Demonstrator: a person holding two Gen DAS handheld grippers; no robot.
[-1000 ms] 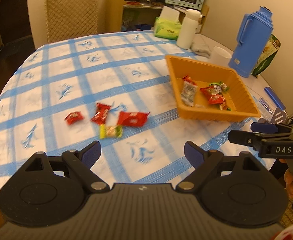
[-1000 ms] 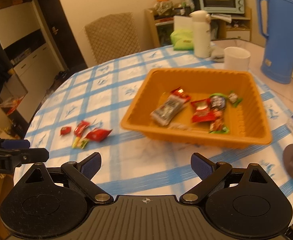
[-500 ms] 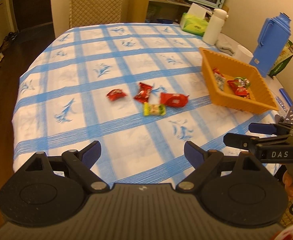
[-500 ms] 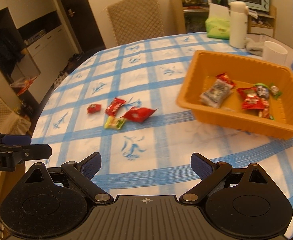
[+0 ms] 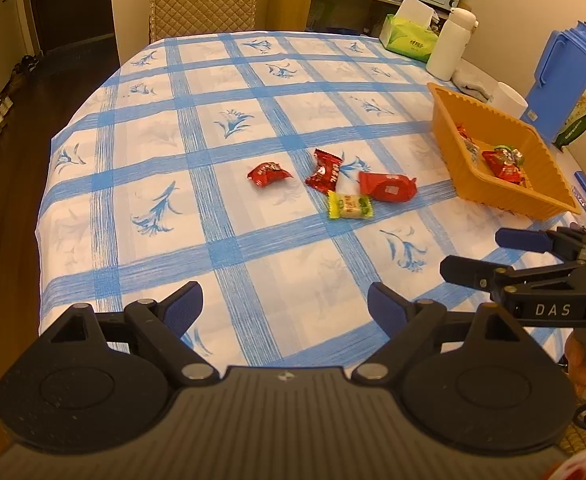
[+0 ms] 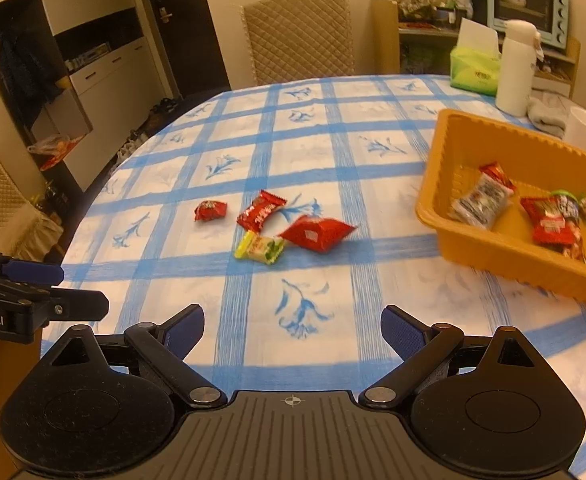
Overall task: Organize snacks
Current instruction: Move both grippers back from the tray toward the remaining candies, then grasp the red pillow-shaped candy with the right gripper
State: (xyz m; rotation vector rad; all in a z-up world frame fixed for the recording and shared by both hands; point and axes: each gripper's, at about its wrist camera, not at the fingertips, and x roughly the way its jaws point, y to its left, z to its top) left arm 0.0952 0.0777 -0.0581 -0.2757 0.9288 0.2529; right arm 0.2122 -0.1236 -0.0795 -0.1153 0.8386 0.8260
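Note:
Several loose snacks lie mid-table: a small red candy (image 5: pixel 269 173) (image 6: pixel 210 211), a red wrapped candy (image 5: pixel 325 171) (image 6: pixel 261 211), a larger red packet (image 5: pixel 388 187) (image 6: pixel 317 233) and a yellow-green candy (image 5: pixel 350 205) (image 6: pixel 260 249). The orange basket (image 5: pixel 481 190) (image 6: pixel 433 196) at the right holds several snacks. My left gripper (image 5: pixel 284 305) is open and empty above the near table edge. My right gripper (image 6: pixel 292 330) is open and empty, short of the candies; it also shows from the side in the left wrist view (image 5: pixel 493 254).
A blue thermos (image 5: pixel 564 76), white cup (image 5: pixel 507 98), white bottle (image 5: pixel 451 50) (image 6: pixel 515 68), grey cloth (image 6: pixel 547 114) and green tissue box (image 5: pixel 409 38) (image 6: pixel 475 68) stand at the far right. A quilted chair (image 6: pixel 299 36) is behind the table. The table edge drops off at the left.
Both grippers have swung left, away from the basket and toward the loose candies, which now sit centred in both views. Both stay open and empty.

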